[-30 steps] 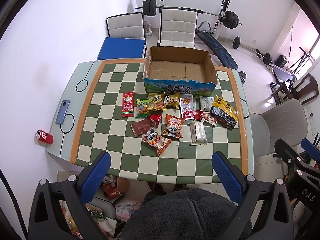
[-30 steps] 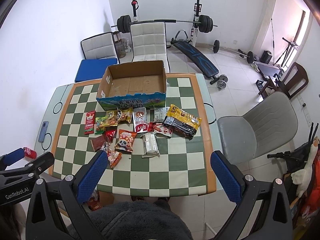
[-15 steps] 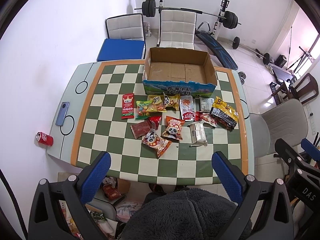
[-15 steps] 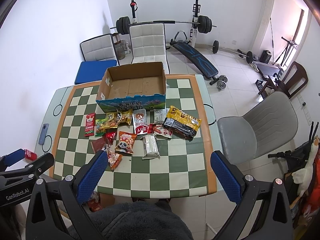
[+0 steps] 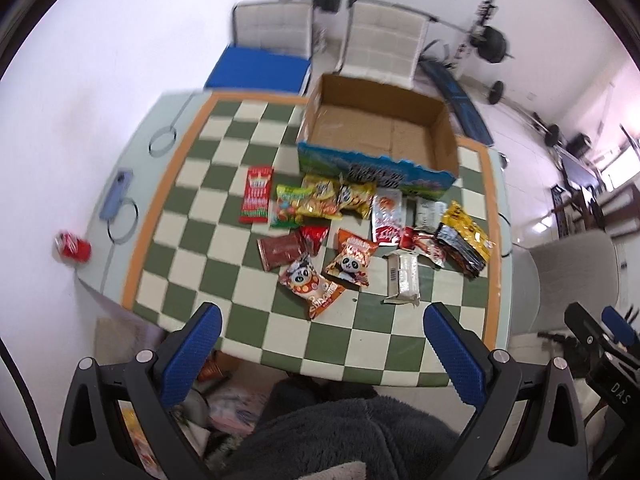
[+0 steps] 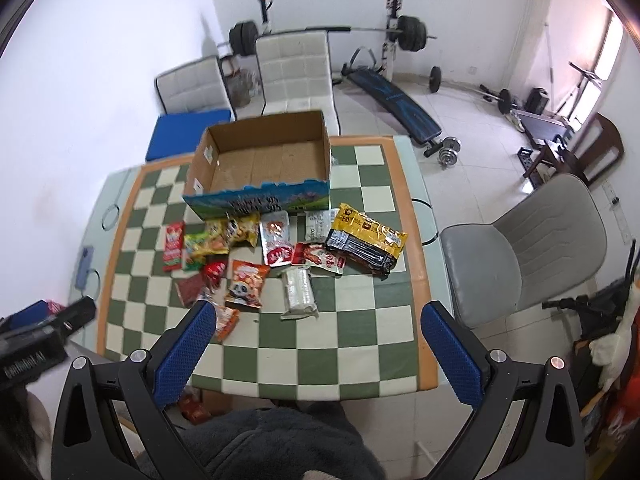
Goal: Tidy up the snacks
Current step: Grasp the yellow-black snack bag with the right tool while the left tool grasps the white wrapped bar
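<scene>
Several snack packets lie on the green-and-white checkered table, just in front of an empty open cardboard box that also shows in the right wrist view. Among them are a panda packet, a white bar and a yellow-black bag. My left gripper is open and empty, high above the table's near edge. My right gripper is also open and empty above the near edge.
A phone lies at the table's left edge and a red can on the floor beyond it. White chairs and a weight bench stand behind the table. A grey chair stands to the right.
Both grippers have moved forward and down toward the table; the snacks and box now look larger. The left view has tilted. Nothing on the table has moved.
</scene>
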